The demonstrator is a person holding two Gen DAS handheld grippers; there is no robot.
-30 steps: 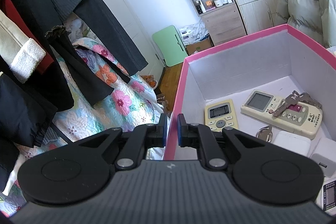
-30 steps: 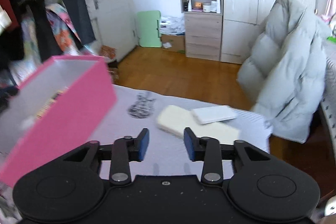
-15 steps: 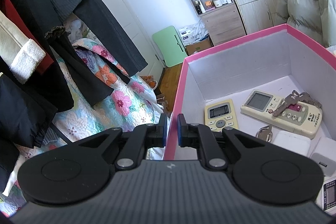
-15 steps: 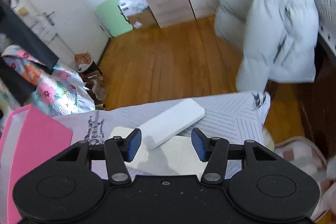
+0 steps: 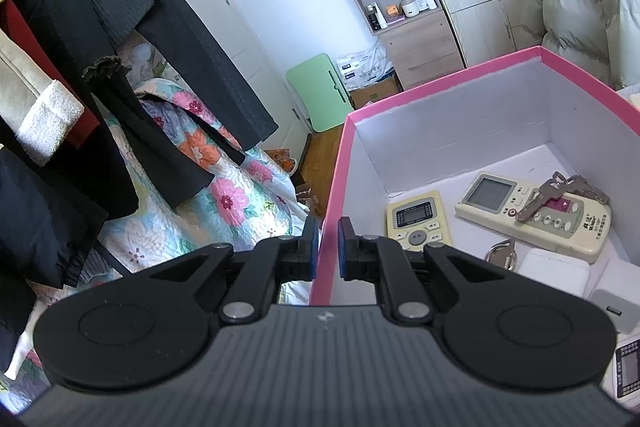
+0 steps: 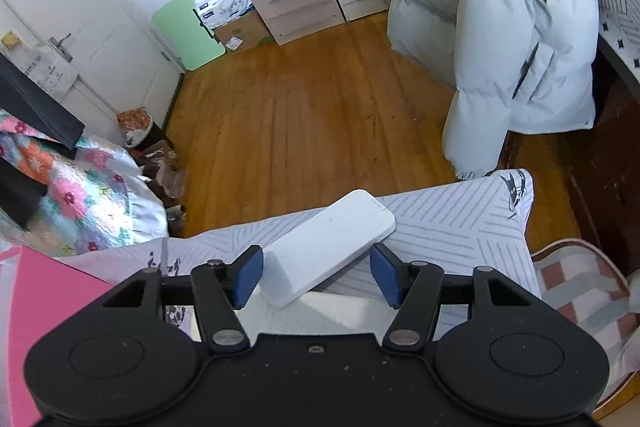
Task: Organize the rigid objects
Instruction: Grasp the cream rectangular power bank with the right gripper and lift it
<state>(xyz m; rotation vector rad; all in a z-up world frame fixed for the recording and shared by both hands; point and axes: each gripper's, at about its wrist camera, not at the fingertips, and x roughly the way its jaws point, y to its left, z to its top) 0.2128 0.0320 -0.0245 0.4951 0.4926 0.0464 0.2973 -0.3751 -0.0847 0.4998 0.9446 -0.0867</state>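
My right gripper (image 6: 316, 277) stands wide, and the white slab (image 6: 330, 249) lies slantwise between its blue fingers (image 6: 248, 277), near end close to the left one, touching neither, near the front edge of the striped bedcover (image 6: 448, 227). Only my left view shows the left gripper (image 5: 328, 247) pinched narrow on the pink box (image 5: 332, 187) wall, with two remotes (image 5: 534, 217), keys (image 5: 558, 189) and white chargers (image 5: 554, 273) inside. The larger remote's printed characters are too small to read.

We see a pink box (image 5: 440, 95), white inside, holding two cream remotes (image 5: 416, 219), keys (image 5: 560, 191) and white chargers (image 5: 552, 275). A flat white slab (image 6: 328, 247) lies angled on the striped cloth.
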